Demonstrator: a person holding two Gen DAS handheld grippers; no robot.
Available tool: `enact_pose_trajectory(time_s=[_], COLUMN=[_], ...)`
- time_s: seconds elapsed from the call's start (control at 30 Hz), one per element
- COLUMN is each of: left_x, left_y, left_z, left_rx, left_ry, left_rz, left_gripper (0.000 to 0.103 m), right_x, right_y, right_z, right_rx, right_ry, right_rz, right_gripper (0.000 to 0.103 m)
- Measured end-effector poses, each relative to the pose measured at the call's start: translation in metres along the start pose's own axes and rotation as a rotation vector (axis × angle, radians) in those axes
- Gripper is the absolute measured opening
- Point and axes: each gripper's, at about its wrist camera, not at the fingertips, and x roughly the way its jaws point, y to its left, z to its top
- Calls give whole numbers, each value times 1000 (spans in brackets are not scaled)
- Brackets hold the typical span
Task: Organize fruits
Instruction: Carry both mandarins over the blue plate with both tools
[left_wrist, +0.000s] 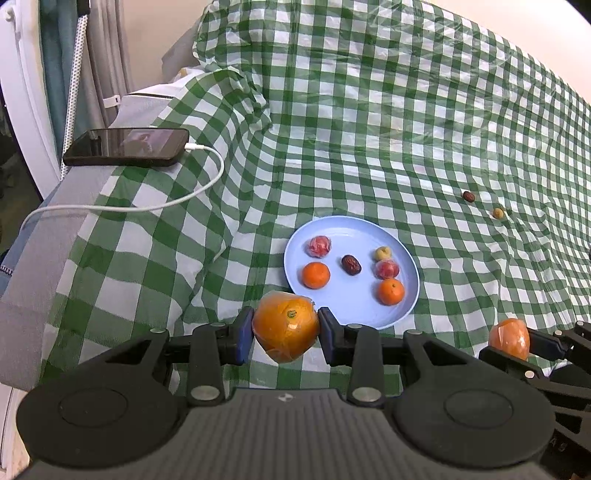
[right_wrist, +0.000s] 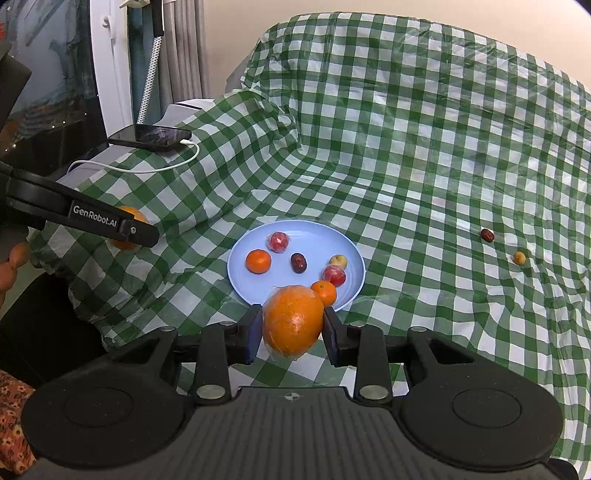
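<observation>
The left gripper (left_wrist: 286, 330) is clamped on a large orange (left_wrist: 286, 325) wrapped in thin clear film; both blue pads press its sides, and it hangs just before the near rim of the blue plate (left_wrist: 369, 310). The right gripper (right_wrist: 291, 330) is clamped in the same way on a second wrapped orange (right_wrist: 293, 325), also at the near rim of the plate, and this orange hides a part of the rim.

On the plate lie six small fruits: two mandarins (left_wrist: 316, 275), one on the left side and one (left_wrist: 390, 291) on the near right; two red wrapped fruits (left_wrist: 318, 246), one at the far left and one (left_wrist: 386, 269) on the right; a dark date (left_wrist: 351, 264) in the middle; and a small yellow fruit (left_wrist: 383, 253) at the far right.

To the right of the plate, well apart from it, a second date (left_wrist: 468, 196) and a second yellow fruit (left_wrist: 498, 213) lie on the green checked cloth (left_wrist: 369, 129). Far left of the plate a black phone (left_wrist: 125, 147) lies with a white cable (left_wrist: 207, 184) plugged in.
</observation>
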Motion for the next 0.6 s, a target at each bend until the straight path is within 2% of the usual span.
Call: enact_pose_trajectory(time_s=[0.6], left_x=[41], left_y=[-5], left_z=[32], left_rx=[5], left_ry=[2], left_rz=[-2], left_gripper=[41], right_x=[42], right_y=[-10], right_z=[20], right_rx=[2], right_ry=[36], right_rz=[20], right_gripper=[35])
